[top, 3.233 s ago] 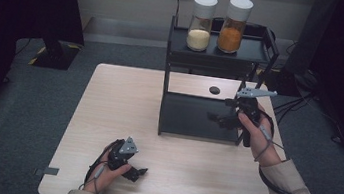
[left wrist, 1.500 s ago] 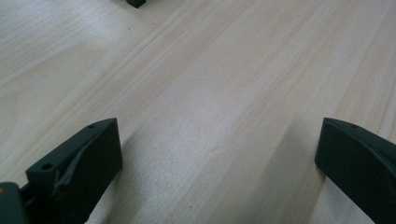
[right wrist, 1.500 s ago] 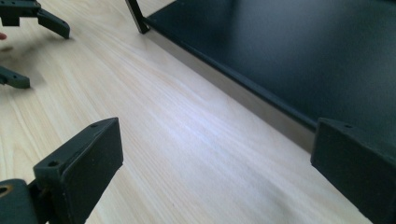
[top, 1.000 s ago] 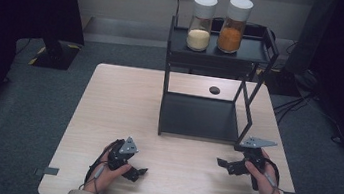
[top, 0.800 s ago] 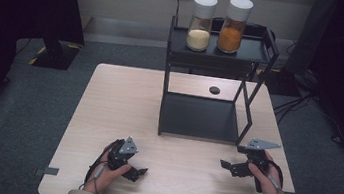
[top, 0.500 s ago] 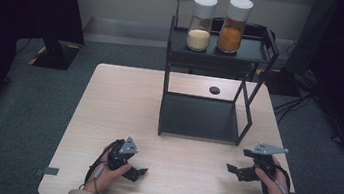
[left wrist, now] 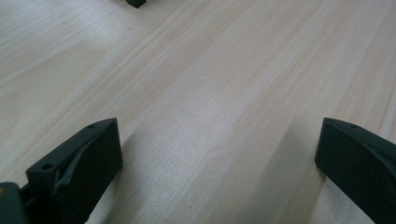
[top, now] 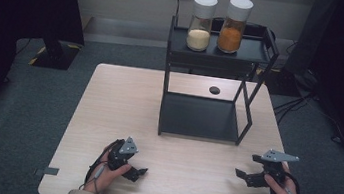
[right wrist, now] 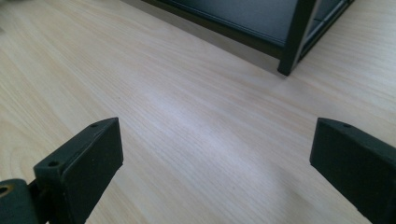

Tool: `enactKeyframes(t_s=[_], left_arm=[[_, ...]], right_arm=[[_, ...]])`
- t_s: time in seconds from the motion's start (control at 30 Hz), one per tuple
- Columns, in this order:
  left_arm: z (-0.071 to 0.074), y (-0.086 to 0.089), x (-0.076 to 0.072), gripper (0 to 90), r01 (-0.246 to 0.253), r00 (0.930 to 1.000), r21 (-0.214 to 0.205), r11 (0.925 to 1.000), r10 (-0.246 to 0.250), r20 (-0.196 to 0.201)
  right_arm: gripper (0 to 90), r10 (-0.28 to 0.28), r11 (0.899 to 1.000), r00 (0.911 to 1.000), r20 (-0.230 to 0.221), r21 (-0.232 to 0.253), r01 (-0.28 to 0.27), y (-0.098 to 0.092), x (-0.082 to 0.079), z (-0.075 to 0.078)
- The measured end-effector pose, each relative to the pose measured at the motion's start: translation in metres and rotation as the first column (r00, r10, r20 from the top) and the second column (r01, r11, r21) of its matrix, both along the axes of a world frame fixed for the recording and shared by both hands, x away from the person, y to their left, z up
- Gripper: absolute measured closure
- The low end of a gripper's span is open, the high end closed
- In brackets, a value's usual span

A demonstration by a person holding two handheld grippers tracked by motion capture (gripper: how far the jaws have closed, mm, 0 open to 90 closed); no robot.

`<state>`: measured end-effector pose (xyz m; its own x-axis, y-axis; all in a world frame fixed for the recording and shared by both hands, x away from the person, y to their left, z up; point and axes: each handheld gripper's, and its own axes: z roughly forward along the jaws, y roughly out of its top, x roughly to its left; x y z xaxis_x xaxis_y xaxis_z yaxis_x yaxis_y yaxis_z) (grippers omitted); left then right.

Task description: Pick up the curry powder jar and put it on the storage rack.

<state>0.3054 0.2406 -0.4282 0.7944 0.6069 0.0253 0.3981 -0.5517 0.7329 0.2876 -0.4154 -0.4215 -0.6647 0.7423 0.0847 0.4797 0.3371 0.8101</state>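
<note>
A black two-tier shelf rack (top: 202, 118) stands at the back middle of the light wooden table (top: 124, 101). On its top tier sit two white-lidded jars, one with pale grains (top: 202, 16) and one with orange grains (top: 234, 18). My left gripper (top: 137, 172) rests low at the front left, open, jaws wide over bare wood (left wrist: 210, 154). My right gripper (top: 245, 177) hovers at the front right, open and empty (right wrist: 210, 158). The rack's front leg (right wrist: 292, 39) stands ahead of it in the right gripper view.
A small black round disc (top: 214, 90) lies on the table behind the rack. Cables run over the grey carpet at the right (top: 305, 102). A dark stand base (top: 54, 54) sits on the floor at the left.
My right gripper has drawn back from beside the rack's lower shelf to the table's front right, then drifted slightly further right. The left gripper has stayed put.
</note>
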Motion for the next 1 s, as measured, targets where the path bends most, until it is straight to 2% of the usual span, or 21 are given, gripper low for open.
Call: enactKeyframes(t_s=[0.5, 0.7, 0.9, 1.0], left_arm=[[0.0, 0.0, 0.0, 0.0, 0.0, 1.0, 0.0, 1.0, 0.0, 0.0], [0.0, 0.0, 0.0, 0.0, 0.0, 1.0, 0.0, 1.0, 0.0, 0.0], [0.0, 0.0, 0.0, 0.0, 0.0, 1.0, 0.0, 1.0, 0.0, 0.0], [0.0, 0.0, 0.0, 0.0, 0.0, 1.0, 0.0, 1.0, 0.0, 0.0]], right_arm=[[1.8, -0.008, 0.998, 0.9999, -0.014, -0.058, 0.007, -0.013, -0.012, -0.005], [1.7, -0.015, 0.998, 0.9998, -0.014, -0.059, 0.014, -0.02, -0.019, -0.007], [1.4, 0.01, 0.994, 0.9995, -0.029, -0.112, -0.013, -0.022, -0.025, -0.01], [1.4, 0.031, 0.99, 0.9994, -0.018, -0.136, -0.033, -0.023, -0.03, -0.009]])
